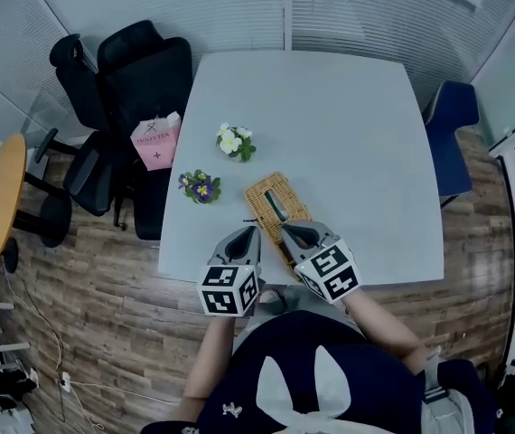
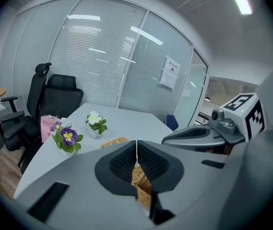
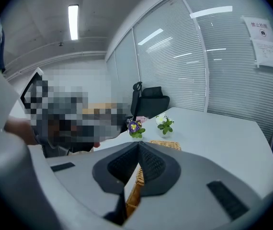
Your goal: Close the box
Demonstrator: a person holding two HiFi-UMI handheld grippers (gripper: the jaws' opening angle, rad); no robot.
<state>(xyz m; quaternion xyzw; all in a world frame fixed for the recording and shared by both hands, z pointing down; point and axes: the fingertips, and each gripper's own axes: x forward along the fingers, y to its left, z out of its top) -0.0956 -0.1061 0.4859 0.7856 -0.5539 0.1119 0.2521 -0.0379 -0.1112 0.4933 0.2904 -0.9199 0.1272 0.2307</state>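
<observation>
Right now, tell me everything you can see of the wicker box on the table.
The wicker box is a tan, rectangular woven piece lying flat on the pale grey table, set diagonally near the front edge. A dark, narrow slot runs along the middle of its top. Its near end is hidden under the left tool and right tool, both with jaws together; whether they touch it I cannot tell. The potted pansies stand apart to its left.

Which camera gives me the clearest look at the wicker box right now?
The head view: it looks down on the wicker box and shows most of its top; only the near end is hidden by the left gripper and right gripper. Both gripper views catch just slivers of weave beyond and below their own shut fingers.
</observation>
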